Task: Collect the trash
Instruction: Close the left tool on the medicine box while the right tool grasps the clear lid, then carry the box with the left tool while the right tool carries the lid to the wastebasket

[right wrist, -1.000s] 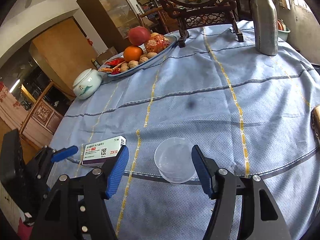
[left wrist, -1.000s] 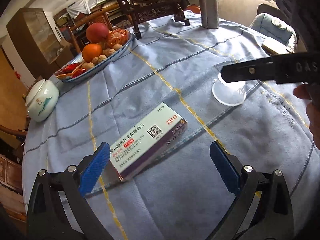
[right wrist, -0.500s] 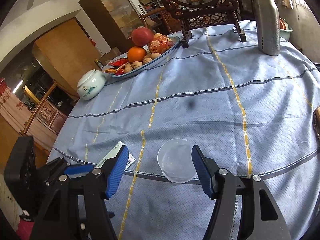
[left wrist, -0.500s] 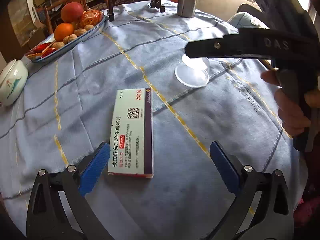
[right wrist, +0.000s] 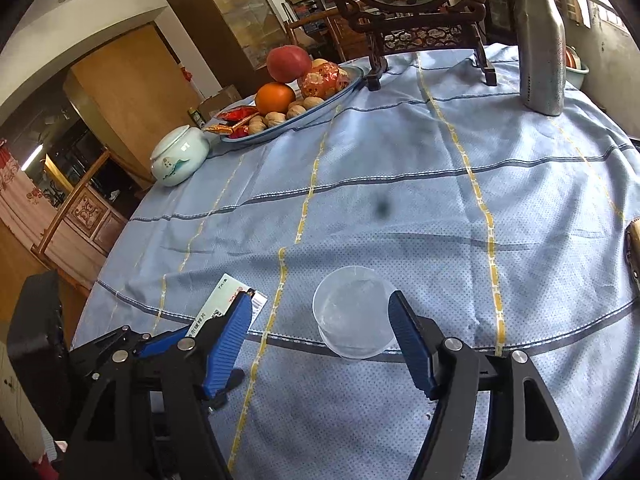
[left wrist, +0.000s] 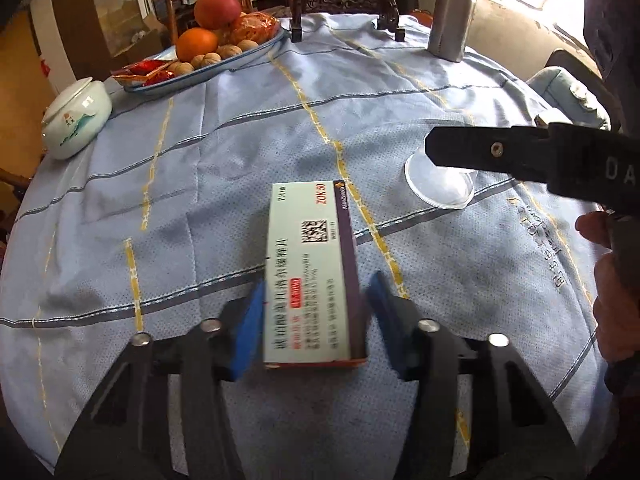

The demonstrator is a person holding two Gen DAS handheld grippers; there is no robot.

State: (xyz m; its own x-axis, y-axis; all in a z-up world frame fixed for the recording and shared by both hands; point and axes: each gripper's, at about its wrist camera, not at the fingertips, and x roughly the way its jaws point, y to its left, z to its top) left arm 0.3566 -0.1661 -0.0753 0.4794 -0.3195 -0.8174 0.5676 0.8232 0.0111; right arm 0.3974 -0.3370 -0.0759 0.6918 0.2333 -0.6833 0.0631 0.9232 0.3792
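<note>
A white medicine box (left wrist: 310, 268) with a purple edge lies on the blue tablecloth. My left gripper (left wrist: 316, 320) has its blue pads closed in against the box's two long sides. The box also shows in the right wrist view (right wrist: 218, 310), partly hidden behind a finger. A clear plastic cup (right wrist: 352, 320) stands on the cloth between the open fingers of my right gripper (right wrist: 320, 344), near the right pad. The cup also shows in the left wrist view (left wrist: 440, 184), under the right gripper's black finger (left wrist: 496, 152).
A fruit plate (right wrist: 332, 98) with apple, orange and walnuts sits at the far left. A pale ceramic jar (right wrist: 178, 156) stands near the left edge. A steel bottle (right wrist: 540, 40) and a carved wooden stand (right wrist: 420, 28) are at the back.
My left gripper has moved forward over the medicine box and closed its pads onto the box's sides. The right gripper has stayed around the cup.
</note>
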